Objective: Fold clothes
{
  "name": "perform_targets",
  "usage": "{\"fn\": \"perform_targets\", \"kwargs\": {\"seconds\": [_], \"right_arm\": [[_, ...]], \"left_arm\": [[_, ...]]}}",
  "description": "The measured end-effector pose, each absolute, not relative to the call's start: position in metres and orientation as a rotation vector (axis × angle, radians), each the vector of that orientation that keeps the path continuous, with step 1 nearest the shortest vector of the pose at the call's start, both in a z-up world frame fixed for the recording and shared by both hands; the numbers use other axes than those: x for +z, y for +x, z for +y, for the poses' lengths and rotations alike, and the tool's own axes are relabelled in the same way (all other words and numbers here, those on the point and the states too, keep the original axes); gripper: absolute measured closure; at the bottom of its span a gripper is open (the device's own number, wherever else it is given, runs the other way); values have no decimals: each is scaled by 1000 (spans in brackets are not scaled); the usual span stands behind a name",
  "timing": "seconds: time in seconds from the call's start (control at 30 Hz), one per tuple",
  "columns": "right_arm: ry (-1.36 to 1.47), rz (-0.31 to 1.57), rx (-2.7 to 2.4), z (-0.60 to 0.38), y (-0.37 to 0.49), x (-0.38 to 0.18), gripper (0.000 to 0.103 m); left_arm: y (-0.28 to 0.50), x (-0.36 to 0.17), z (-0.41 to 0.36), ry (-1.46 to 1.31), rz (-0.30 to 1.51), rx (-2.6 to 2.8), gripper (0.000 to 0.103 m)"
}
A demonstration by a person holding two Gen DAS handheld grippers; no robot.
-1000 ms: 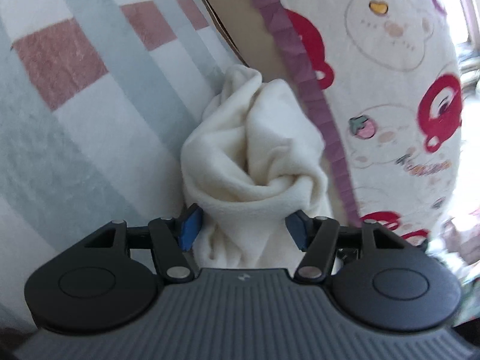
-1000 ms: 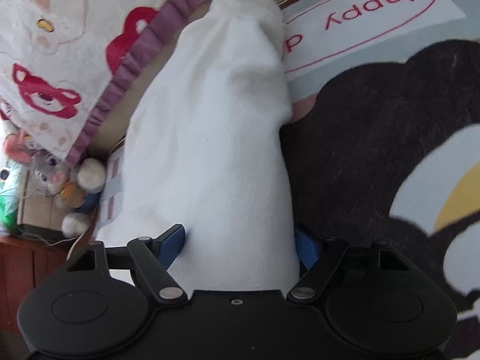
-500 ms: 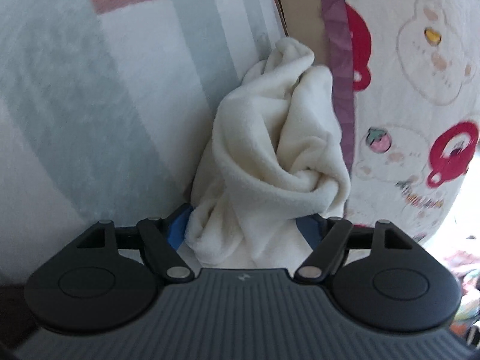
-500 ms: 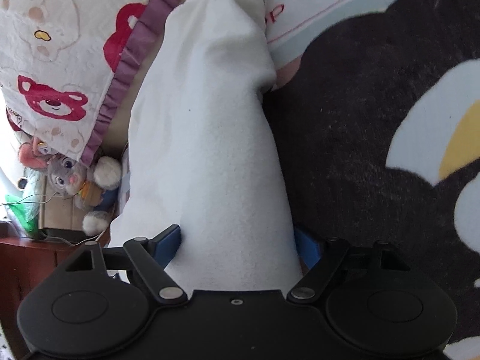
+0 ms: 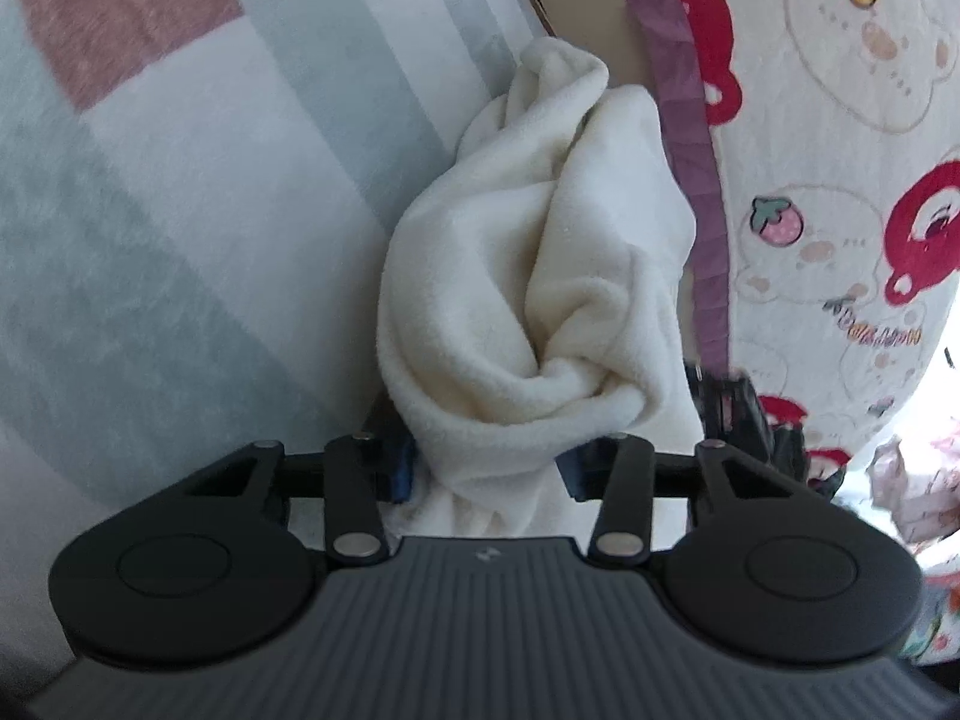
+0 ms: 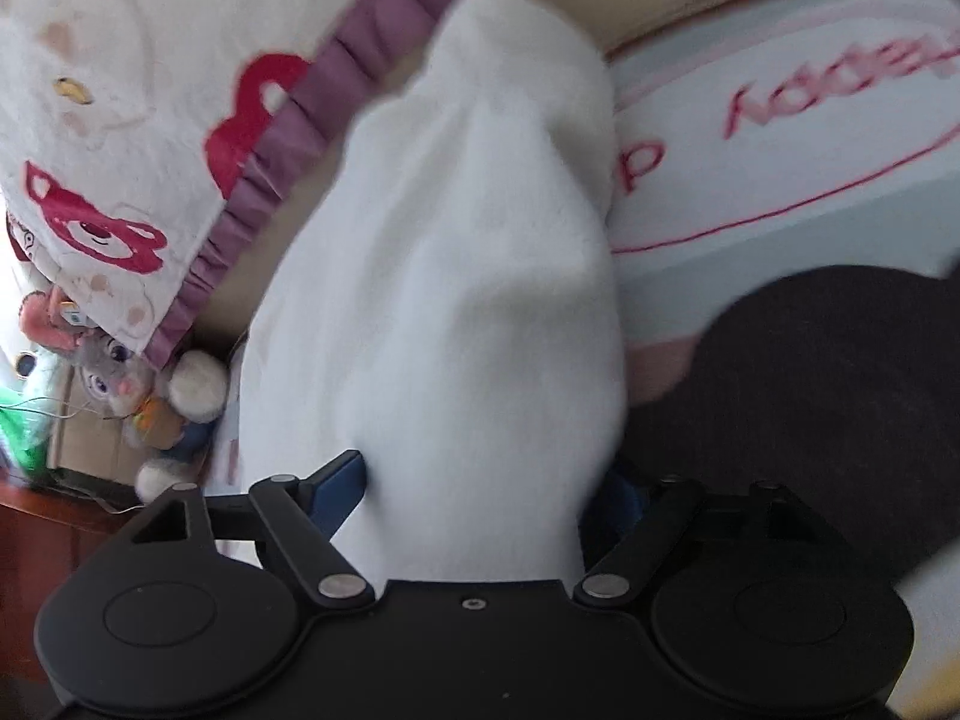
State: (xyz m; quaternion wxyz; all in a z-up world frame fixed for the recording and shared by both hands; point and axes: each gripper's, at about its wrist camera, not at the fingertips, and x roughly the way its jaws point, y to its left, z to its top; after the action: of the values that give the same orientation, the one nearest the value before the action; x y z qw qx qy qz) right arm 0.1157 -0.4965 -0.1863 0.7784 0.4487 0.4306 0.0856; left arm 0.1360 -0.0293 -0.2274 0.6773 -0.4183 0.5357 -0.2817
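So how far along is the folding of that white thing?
Early, by the look of it. Nothing looks folded yet: in the left view the white fleece garment is bunched and twisted. In hand: the left gripper, whose jaws have just been closing, pinches one part, and the right gripper has fleece between its fingers. Left to do: spread it flat on the patterned blanket and fold it.

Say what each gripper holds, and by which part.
Both hold the cream fleece garment: left gripper pinches a twisted bunch, right gripper a smooth fold; which parts cannot be told.

Cream fleece garment (image 5: 528, 300), bunched and twisted, above striped rug.
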Motion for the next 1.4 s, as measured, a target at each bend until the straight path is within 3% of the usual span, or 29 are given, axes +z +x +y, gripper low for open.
{"fn": "perform_targets", "kwargs": {"seconds": [0.07, 0.1, 0.13, 0.17, 0.2, 0.23, 0.27, 0.33, 0.53, 0.93, 1.23, 1.4], "right_arm": [[988, 924, 203, -498, 129, -188, 17], [989, 927, 201, -496, 135, -188, 17], [978, 931, 199, -494, 139, -186, 18], [941, 936, 199, -488, 141, -183, 30], [888, 939, 200, -482, 143, -178, 39], [841, 929, 204, -478, 141, -172, 49], [820, 904, 222, -476, 136, -165, 57], [801, 855, 251, -475, 128, -150, 60], [683, 735, 300, -459, 120, -96, 62], [753, 652, 412, -450, 134, -25, 62], [764, 635, 556, -385, 162, 22, 62], [707, 674, 623, -319, 187, 36, 62]], "left_arm": [[143, -227, -32, -890, 1219, -659, 52], [147, -229, -32, -892, 1231, -666, 43], [150, -231, -33, -907, 1242, -671, 43], [154, -234, -33, -923, 1253, -677, 43], [155, -232, -35, -909, 1256, -679, 46], [154, -227, -37, -882, 1242, -685, 60], [152, -220, -40, -857, 1220, -695, 65], [145, -210, -41, -853, 1182, -702, 67], [124, -203, -31, -1007, 1124, -693, 68], [144, -124, -15, -913, 1065, -710, 67], [150, -50, 79, -947, 892, -708, 67], [145, -49, 134, -1006, 863, -594, 66]]}}
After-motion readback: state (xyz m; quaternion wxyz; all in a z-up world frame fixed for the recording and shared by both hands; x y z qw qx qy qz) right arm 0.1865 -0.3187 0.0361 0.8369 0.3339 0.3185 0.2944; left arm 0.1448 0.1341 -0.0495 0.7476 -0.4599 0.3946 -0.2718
